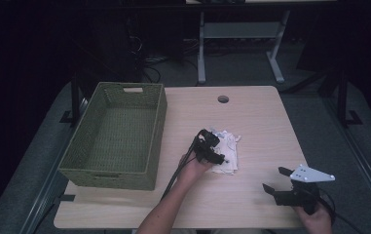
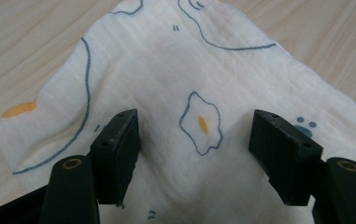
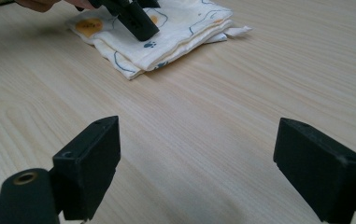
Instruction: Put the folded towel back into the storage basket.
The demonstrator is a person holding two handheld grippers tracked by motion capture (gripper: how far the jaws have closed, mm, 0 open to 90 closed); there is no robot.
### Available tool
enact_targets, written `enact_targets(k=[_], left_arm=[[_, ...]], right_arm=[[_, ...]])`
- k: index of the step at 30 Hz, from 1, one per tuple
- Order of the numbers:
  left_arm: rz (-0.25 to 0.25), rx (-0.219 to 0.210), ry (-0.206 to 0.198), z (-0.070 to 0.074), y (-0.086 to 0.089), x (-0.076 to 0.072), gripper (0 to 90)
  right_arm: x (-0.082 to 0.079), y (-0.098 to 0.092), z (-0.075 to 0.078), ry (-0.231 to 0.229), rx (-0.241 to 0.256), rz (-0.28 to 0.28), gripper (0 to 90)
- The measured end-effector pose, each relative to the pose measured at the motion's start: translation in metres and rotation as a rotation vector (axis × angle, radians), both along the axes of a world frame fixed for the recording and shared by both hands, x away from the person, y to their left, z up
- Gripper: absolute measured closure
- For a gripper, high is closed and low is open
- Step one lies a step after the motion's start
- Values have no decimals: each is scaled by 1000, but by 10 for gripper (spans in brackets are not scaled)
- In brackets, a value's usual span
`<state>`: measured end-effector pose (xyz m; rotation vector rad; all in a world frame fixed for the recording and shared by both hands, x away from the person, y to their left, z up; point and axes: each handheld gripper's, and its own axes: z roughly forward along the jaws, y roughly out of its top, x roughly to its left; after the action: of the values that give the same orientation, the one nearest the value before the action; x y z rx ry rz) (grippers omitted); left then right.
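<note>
One folded cloth (image 1: 226,155) lay mid-table, right of the basket (image 1: 116,136); our left gripper (image 2: 194,140) hung directly over it, jaws spread astride its middle; our right gripper (image 1: 276,179), jaws also spread, sat well apart.

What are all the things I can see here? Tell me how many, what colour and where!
Cloth: one, white with blue outlines and orange spots, folded, lying flat near the middle of the table.
Basket: one, green woven, on the left part of the table, nothing in it.
Table: one, light wood, with a round hole near its far edge.
Desk frame: one, grey metal, on the floor behind the table.
Left tool: one, black, jaws open over the cloth.
Right tool: one, black with a grey plate on top, jaws open above bare table at the near right.
Hands: two, each holding a tool.
</note>
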<state>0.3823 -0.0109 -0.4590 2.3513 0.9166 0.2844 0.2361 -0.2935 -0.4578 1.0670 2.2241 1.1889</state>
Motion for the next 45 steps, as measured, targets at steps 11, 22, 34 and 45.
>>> enact_targets(k=[11,22,34,45], left_arm=[[4,2,-7,2,5,-1,515],[-7,-8,28,4,11,2,740],[0,-38,86,6,15,5,815],[-19,-106,140,16,16,3,824]], right_arm=[[0,1,0,3,-3,1,145],[0,2,0,2,-5,4,145],[0,1,0,1,-3,6,145],[0,-1,-1,1,-2,-2,145]])
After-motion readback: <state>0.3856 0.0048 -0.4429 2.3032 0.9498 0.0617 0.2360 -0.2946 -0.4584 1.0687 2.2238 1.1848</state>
